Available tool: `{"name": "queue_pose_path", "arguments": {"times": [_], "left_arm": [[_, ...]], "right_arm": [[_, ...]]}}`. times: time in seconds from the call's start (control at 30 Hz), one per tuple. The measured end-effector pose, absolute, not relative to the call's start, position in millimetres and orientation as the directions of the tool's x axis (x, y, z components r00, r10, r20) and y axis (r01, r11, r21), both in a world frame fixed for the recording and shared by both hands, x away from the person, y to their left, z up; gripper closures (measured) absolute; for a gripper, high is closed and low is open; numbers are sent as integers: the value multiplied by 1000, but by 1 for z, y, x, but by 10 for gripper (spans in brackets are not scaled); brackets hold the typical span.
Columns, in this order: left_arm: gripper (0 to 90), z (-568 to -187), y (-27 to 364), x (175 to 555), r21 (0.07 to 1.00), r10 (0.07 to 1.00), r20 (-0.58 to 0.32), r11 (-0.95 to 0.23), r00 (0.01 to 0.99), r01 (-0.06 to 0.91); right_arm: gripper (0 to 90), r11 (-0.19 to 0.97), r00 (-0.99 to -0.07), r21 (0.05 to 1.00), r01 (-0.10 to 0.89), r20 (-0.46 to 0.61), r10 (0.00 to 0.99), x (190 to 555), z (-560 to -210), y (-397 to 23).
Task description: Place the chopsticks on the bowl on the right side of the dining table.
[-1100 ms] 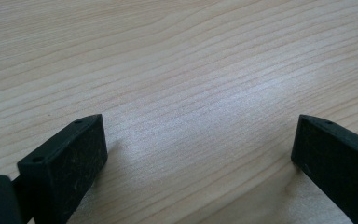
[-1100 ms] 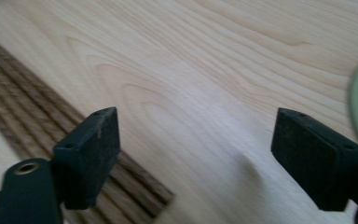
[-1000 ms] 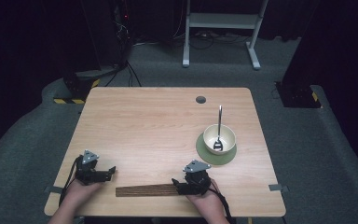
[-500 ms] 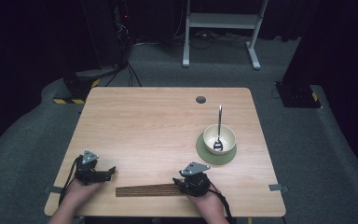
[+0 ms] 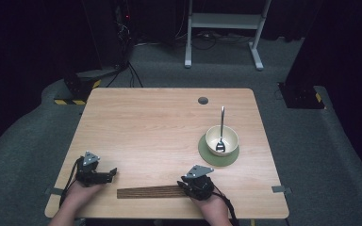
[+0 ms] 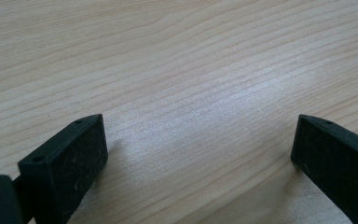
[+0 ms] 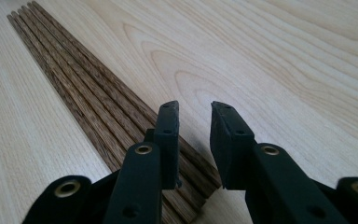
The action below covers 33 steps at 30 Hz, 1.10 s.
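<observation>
Several dark wooden sticks (image 5: 148,192) lie side by side near the table's front edge. My right gripper (image 5: 183,184) sits at their right end and points left along them. In the right gripper view the sticks (image 7: 74,79) run away to the upper left, and their near end lies under the left jaw. That gripper (image 7: 193,112) is open by a narrow gap with nothing between the jaws. My left gripper (image 5: 112,173) rests at the front left, apart from the sticks. It stands wide open (image 6: 198,123) over bare wood.
A cream bowl (image 5: 222,140) with a metal spoon (image 5: 222,123) leaning in it stands on a green coaster (image 5: 206,156) at the right of the wooden table (image 5: 160,122). A cable hole (image 5: 202,100) sits near the far edge.
My right gripper has shifted slightly left over the sticks' end. The left gripper, bowl and sticks have stayed put.
</observation>
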<state>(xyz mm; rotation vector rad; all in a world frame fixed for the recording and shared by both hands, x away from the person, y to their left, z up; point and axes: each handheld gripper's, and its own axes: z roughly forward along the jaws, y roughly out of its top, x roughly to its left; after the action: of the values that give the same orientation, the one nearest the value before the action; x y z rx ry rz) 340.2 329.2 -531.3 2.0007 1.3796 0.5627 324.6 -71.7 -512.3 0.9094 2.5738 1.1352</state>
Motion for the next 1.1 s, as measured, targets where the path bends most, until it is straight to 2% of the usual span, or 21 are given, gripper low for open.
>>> {"name": "queue_pose_path", "arguments": {"times": [0.53, 0.93, 1.1], "left_arm": [[38, -531, 330, 340, 708, 932, -8, -251, 363, 660], [41, -531, 330, 341, 710, 931, -6, -254, 366, 657], [55, -531, 331, 341, 712, 930, -4, -255, 367, 654]], "right_arm": [[755, 538, -801, 705, 463, 73, 594, 325, -515, -68], [767, 530, -785, 704, 472, 61, 616, 331, -516, -72], [766, 516, -755, 706, 485, 42, 654, 335, -516, -79]]}}
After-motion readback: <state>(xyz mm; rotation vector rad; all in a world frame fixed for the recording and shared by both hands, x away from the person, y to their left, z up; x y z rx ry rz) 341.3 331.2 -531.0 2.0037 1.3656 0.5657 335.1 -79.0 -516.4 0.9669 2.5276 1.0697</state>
